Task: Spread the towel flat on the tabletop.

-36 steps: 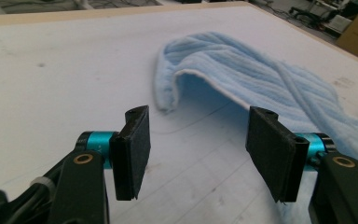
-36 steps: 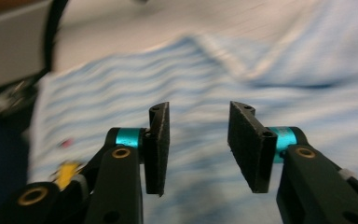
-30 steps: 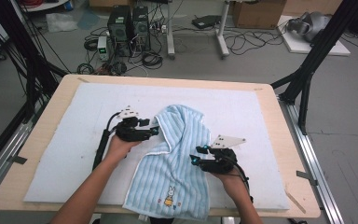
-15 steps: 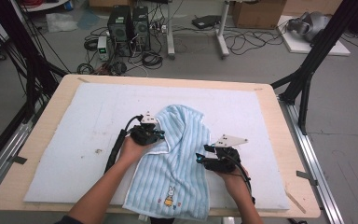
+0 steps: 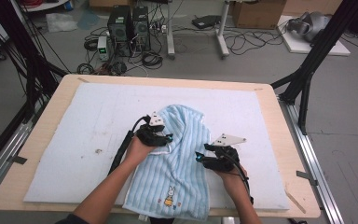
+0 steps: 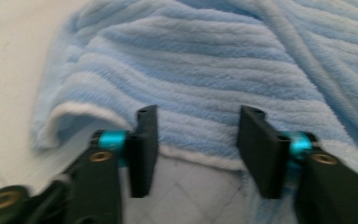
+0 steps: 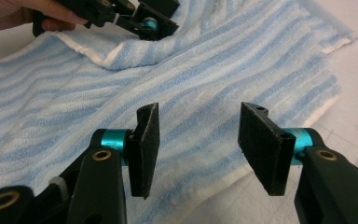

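Note:
A light blue striped towel (image 5: 182, 158) with a small rabbit emblem (image 5: 169, 196) lies crumpled at the middle of the mat, its near end over the table's front edge. My left gripper (image 5: 168, 138) sits at the towel's left edge. In the left gripper view its jaws (image 6: 196, 140) have just been opening; they stand apart, with the white hem of the towel (image 6: 205, 70) between them and untouched by the pads. My right gripper (image 5: 199, 158) hovers at the towel's right side. Its jaws (image 7: 199, 140) have opened slightly, are open and hold nothing above the towel (image 7: 214, 70). The left gripper (image 7: 156, 23) shows farther off.
A white padded mat (image 5: 74, 140) covers the wooden table (image 5: 37, 135). Black frame struts (image 5: 307, 79) stand at both back corners. Computers and cables (image 5: 126, 28) lie on the floor beyond the far edge.
My left hand has moved right and slightly nearer, from beside the towel onto its left edge. The right hand has stayed where it was.

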The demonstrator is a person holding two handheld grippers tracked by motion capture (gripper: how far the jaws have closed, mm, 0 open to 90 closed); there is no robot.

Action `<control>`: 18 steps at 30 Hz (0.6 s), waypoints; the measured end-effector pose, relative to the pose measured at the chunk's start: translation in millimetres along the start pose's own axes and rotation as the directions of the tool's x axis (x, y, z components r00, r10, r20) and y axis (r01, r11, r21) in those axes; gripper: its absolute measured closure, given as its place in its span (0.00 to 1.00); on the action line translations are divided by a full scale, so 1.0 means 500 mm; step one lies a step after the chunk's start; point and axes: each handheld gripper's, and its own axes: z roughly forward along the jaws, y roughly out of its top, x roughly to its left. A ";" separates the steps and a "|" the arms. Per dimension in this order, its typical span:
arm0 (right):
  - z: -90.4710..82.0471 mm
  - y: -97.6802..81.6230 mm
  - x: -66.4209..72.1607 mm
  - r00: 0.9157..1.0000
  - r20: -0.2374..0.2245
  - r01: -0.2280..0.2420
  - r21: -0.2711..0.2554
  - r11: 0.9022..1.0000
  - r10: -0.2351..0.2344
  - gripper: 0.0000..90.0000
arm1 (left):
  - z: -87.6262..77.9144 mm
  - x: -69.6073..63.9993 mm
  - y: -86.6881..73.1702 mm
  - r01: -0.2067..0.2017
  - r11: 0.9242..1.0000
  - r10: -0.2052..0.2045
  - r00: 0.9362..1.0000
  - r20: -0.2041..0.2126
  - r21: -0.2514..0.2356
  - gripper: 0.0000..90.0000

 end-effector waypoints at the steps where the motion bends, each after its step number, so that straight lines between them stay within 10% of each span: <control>1: 0.001 0.000 0.000 1.000 -0.001 0.003 0.003 1.000 -0.003 0.53 | 0.000 -0.005 0.000 -0.028 1.000 0.028 0.999 0.017 -0.003 0.84; 2: 0.003 0.000 0.001 1.000 -0.003 0.007 0.008 1.000 -0.007 0.53 | 0.000 -0.008 0.001 -0.041 0.999 0.041 0.999 0.007 0.000 0.96; 8: 0.019 -0.004 0.015 0.999 -0.050 0.018 0.046 0.999 -0.016 0.55 | -0.031 0.025 -0.017 0.055 0.998 -0.056 0.998 0.021 0.027 0.97; 18: 0.052 0.003 0.065 0.982 -0.143 0.141 0.147 0.979 -0.120 0.93 | -0.127 0.092 -0.092 0.138 0.990 -0.137 0.989 -0.046 0.021 0.97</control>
